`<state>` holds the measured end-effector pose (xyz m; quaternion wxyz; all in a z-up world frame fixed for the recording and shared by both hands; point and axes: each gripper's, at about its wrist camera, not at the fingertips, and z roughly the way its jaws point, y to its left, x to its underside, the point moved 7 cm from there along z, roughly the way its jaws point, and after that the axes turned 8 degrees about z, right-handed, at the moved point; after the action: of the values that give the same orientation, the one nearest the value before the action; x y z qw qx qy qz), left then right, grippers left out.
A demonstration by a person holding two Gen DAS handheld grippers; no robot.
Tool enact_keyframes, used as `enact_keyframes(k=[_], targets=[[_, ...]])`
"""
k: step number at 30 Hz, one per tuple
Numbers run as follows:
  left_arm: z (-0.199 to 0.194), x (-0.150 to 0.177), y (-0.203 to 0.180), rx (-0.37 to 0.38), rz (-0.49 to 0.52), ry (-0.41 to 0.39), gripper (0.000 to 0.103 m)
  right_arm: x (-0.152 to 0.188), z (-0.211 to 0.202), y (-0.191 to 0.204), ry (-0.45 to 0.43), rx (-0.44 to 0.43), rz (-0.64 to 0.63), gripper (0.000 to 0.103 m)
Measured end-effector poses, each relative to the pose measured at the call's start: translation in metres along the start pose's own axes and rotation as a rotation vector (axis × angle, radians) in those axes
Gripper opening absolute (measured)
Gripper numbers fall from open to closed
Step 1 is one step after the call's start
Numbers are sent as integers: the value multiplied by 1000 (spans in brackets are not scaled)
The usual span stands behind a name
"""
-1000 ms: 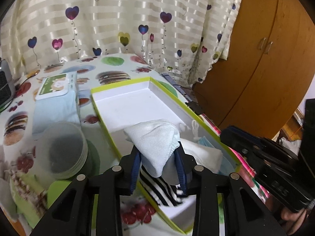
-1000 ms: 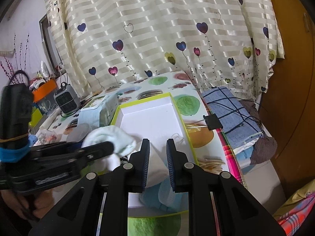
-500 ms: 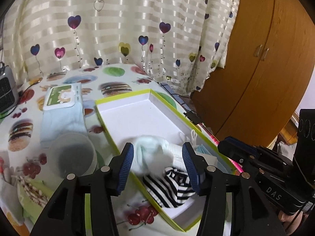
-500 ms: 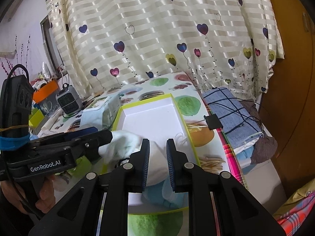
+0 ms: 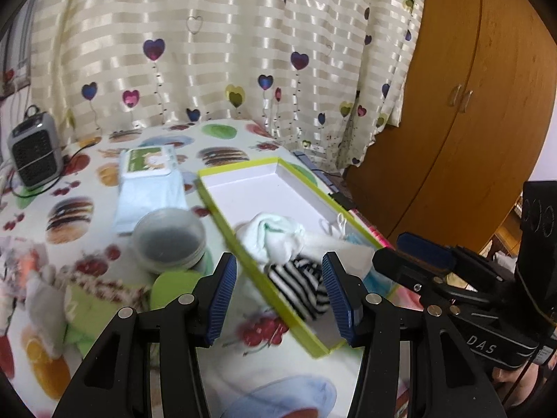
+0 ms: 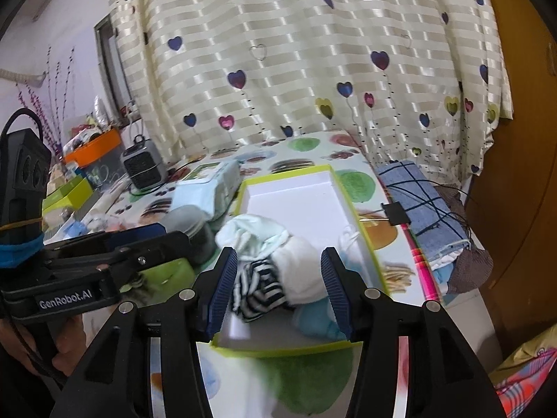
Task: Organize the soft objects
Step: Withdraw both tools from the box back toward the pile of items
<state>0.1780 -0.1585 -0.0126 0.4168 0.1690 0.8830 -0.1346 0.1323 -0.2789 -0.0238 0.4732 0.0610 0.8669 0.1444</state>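
Note:
A white box with a lime-green rim (image 5: 268,165) (image 6: 348,205) lies on the table. In its near end lie a pale mint rolled cloth (image 5: 273,238) (image 6: 249,235), a black-and-white striped sock (image 5: 301,287) (image 6: 259,287), a white cloth (image 6: 301,266) and a light blue piece (image 6: 315,320). My left gripper (image 5: 278,294) is open and empty, above the box's near left rim. My right gripper (image 6: 278,287) is open and empty, just above the striped sock and white cloth. Each gripper shows in the other's view, the right one (image 5: 423,254) and the left one (image 6: 135,238).
Left of the box stand a round lidded container (image 5: 169,237), a wet-wipes pack (image 5: 149,181) and a small grey heater (image 5: 34,153). Green and patterned cloths (image 5: 83,308) lie at the near left. A blue checked cloth with cables (image 6: 423,205) lies right of the table. A wooden wardrobe (image 5: 463,104) stands at right.
My left gripper let go of the mint cloth, which now lies in the box, and pulled back up and left. My right gripper went from shut to open.

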Motion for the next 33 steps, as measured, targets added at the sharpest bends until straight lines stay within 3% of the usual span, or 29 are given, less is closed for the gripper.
enact_keyframes(k=[16,29,33], targets=[[-57,46,33,-91,-50,16,50,42,-6,76,90,-108,-174,52],[-105,67,70,-173,-120,-23,50,49,-20,113,110,-140,-226,52],[-113,72,79,-158,-141,-24,50,49,-20,121,126,-149,-230,51]])
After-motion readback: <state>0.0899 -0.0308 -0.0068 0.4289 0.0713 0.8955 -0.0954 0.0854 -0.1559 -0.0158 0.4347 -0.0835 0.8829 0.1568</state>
